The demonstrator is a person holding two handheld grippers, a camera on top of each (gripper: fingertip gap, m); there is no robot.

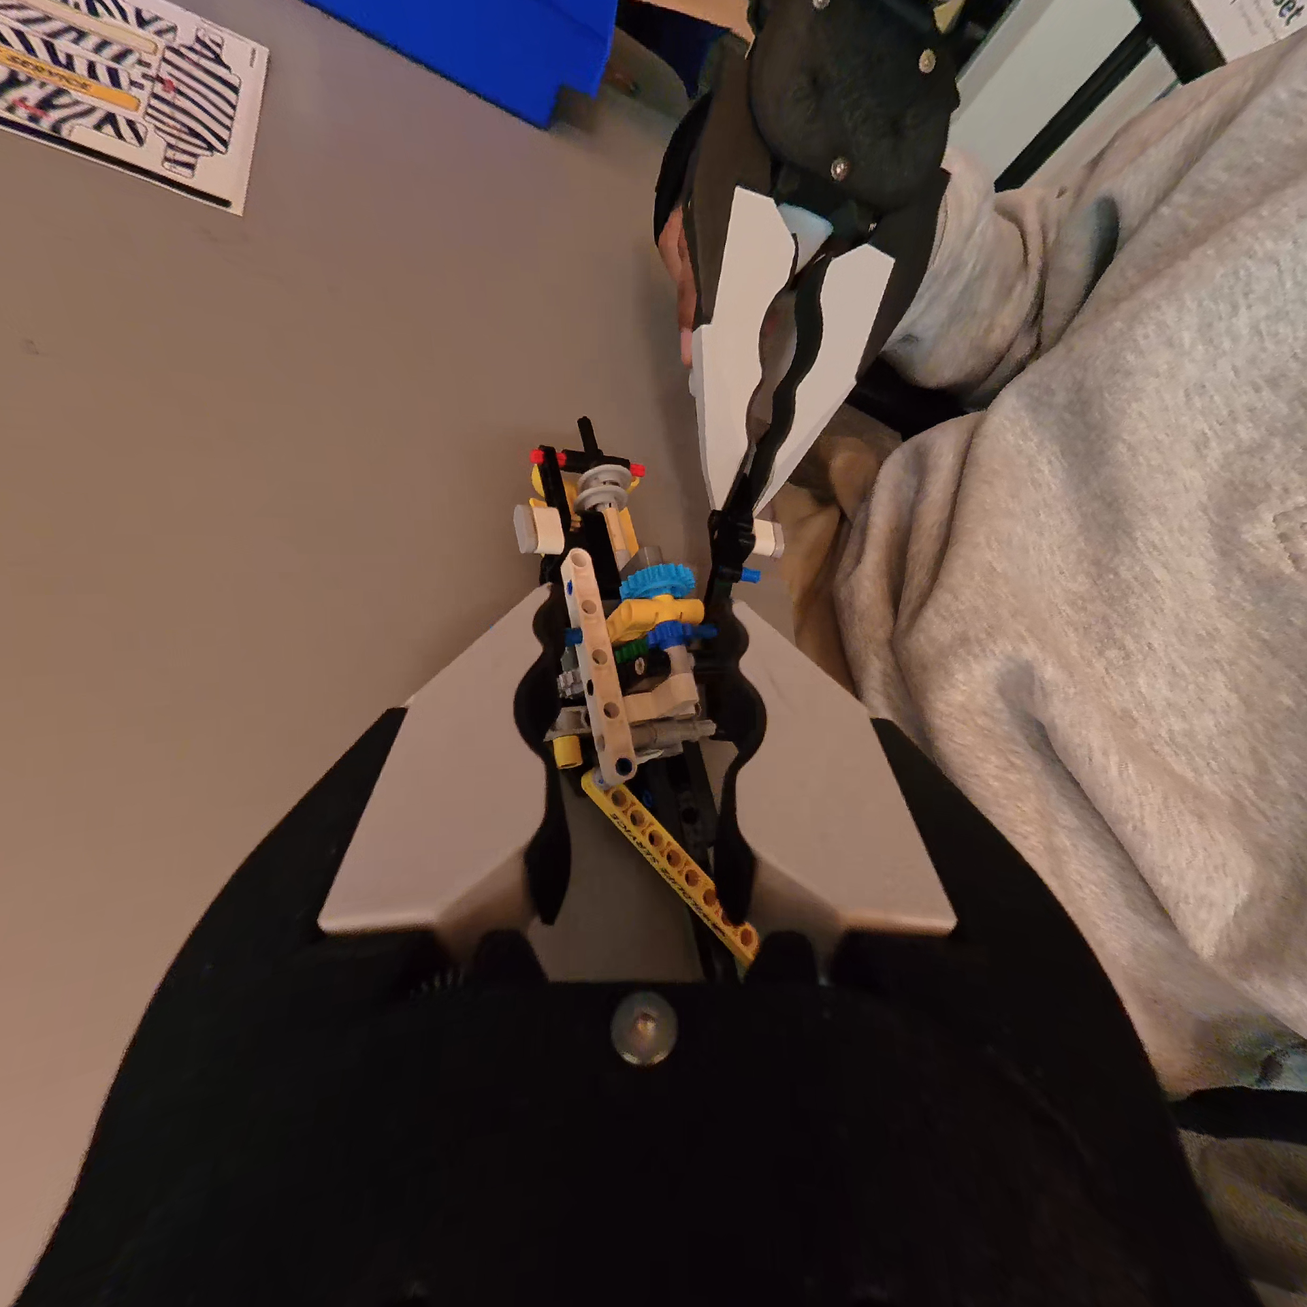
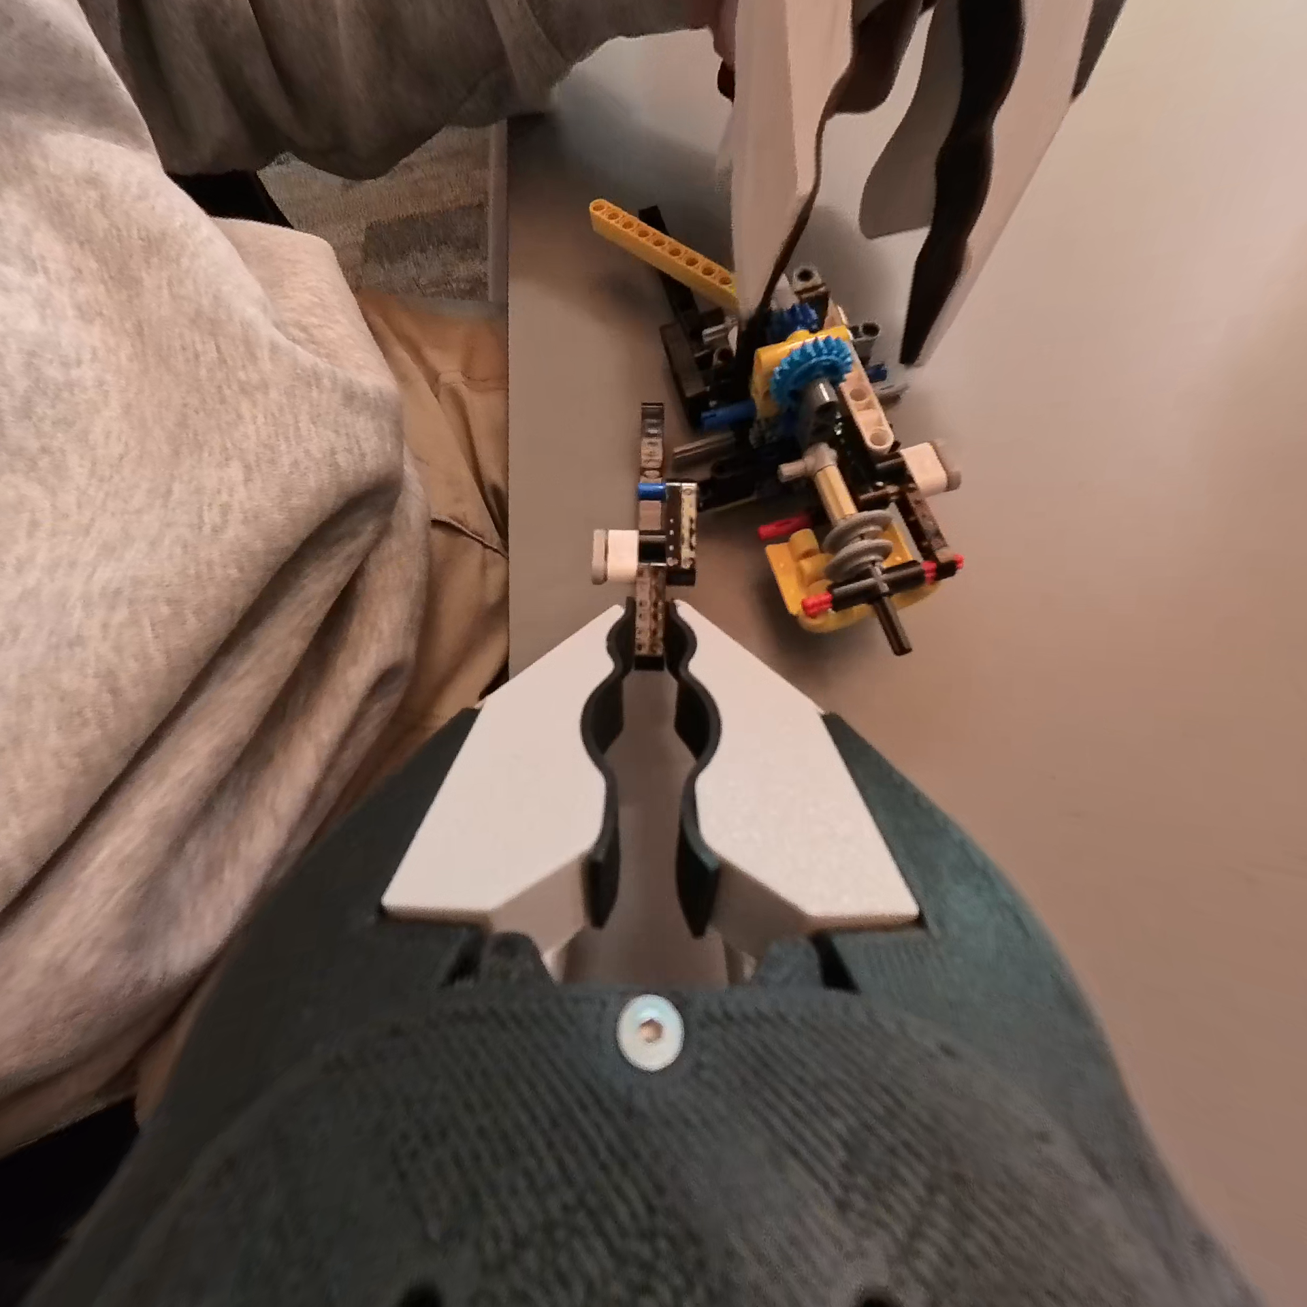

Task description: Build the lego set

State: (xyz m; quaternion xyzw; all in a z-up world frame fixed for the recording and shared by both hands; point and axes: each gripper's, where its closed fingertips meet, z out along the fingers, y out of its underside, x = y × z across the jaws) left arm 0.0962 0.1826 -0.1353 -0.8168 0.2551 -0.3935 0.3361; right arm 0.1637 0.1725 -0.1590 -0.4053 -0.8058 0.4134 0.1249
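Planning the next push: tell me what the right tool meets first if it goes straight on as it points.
The right tool leads with its held black piece. Straight ahead lies table, then probably the yellow beam of the model the left tool grips; depth is unclear.

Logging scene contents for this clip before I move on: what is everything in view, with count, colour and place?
Lego assembly: one, mostly black and yellow with blue gears, on the table between the left gripper's fingers.
Lego subassembly: one, black beam with white and blue pieces, held near the table's edge.
Table: one, grey-beige.
Sticker sheet: one, striped, far corner of the table.
Bin: one, blue, far edge.
Person's sweatshirt: grey, beside the table.
Left gripper: black and white, around the assembly.
Right gripper: shut on the subassembly.
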